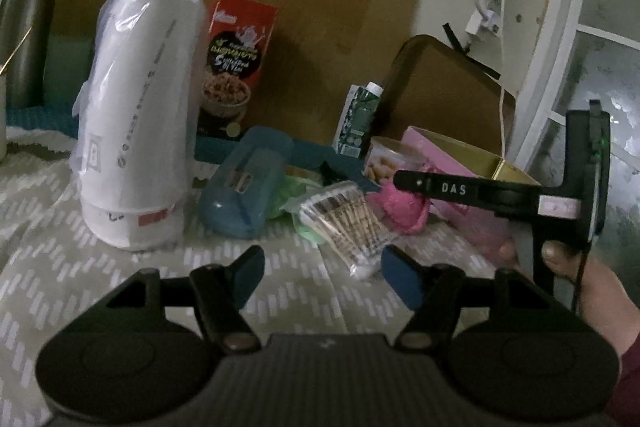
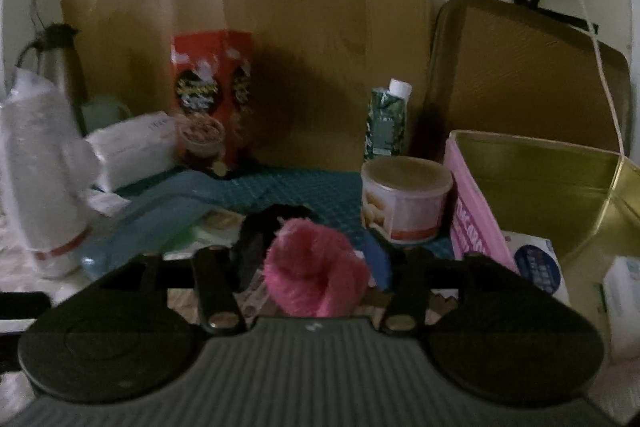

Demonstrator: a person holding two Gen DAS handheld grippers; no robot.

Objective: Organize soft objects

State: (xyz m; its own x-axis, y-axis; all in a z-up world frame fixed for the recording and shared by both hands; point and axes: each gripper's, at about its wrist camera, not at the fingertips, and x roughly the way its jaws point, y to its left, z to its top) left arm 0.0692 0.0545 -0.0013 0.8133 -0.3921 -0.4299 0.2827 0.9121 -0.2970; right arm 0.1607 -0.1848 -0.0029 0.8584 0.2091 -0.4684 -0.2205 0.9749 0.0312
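Observation:
A fluffy pink soft object (image 2: 314, 267) sits between the fingers of my right gripper (image 2: 316, 263), which is closed on it low over the table. The same pink object (image 1: 402, 205) shows in the left wrist view under the right gripper's black finger (image 1: 440, 187). A pink tin with a gold inside (image 2: 560, 195) stands open just to the right. My left gripper (image 1: 322, 273) is open and empty above the patterned cloth, in front of a clear packet of cotton swabs (image 1: 352, 221). A green soft item (image 1: 292, 193) lies behind the swabs.
A wrapped stack of white cups (image 1: 140, 115) stands at the left. A blue case (image 1: 244, 187), a red cereal box (image 1: 236, 67), a green carton (image 1: 360, 115) and a snack tub (image 2: 406, 199) crowd the back. A tissue pack (image 2: 132, 147) and a flask (image 1: 28, 19) are at far left.

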